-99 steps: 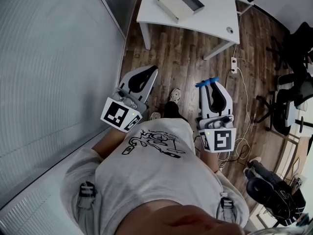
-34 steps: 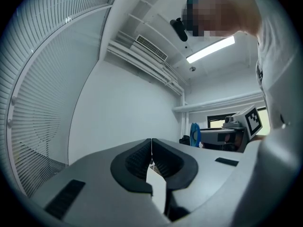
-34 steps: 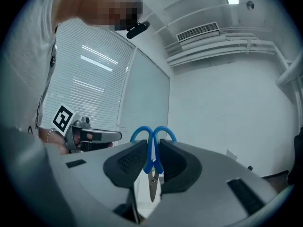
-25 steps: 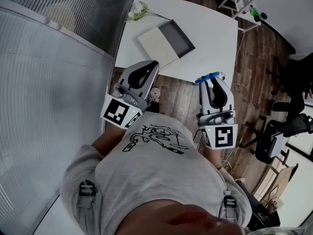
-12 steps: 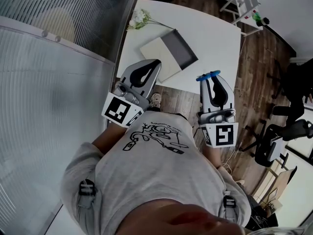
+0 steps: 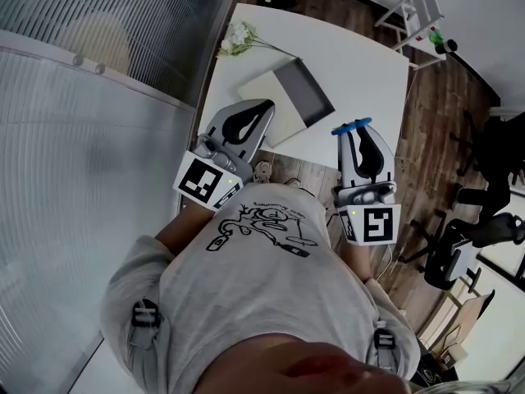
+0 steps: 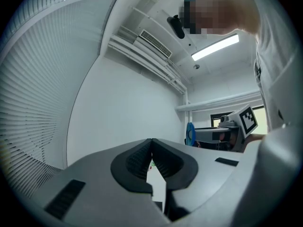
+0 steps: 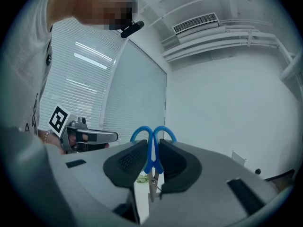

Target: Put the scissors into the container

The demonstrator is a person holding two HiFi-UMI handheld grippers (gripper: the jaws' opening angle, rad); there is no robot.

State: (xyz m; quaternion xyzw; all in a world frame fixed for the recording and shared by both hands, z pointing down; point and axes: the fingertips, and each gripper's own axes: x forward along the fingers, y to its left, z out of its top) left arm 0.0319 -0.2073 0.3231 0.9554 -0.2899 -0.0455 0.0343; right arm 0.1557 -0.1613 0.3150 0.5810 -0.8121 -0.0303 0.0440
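Close to the person's chest, the right gripper (image 6: 358, 138) is clamping the blue-handled steel scissors (image 8: 151, 157), loops forward and blades tucked back, likely for a safe carry. The left gripper (image 7: 151, 143) is hanging alongside, jaws together and empty. Ahead, the shallow grey rectangular container (image 6: 308, 91) is sitting open near the white table's (image 6: 365, 60) near edge.

Left gripper (image 6: 264, 105) closed — right gripper (image 6: 354, 130) (level) clamps scissors (image 8: 152, 159).
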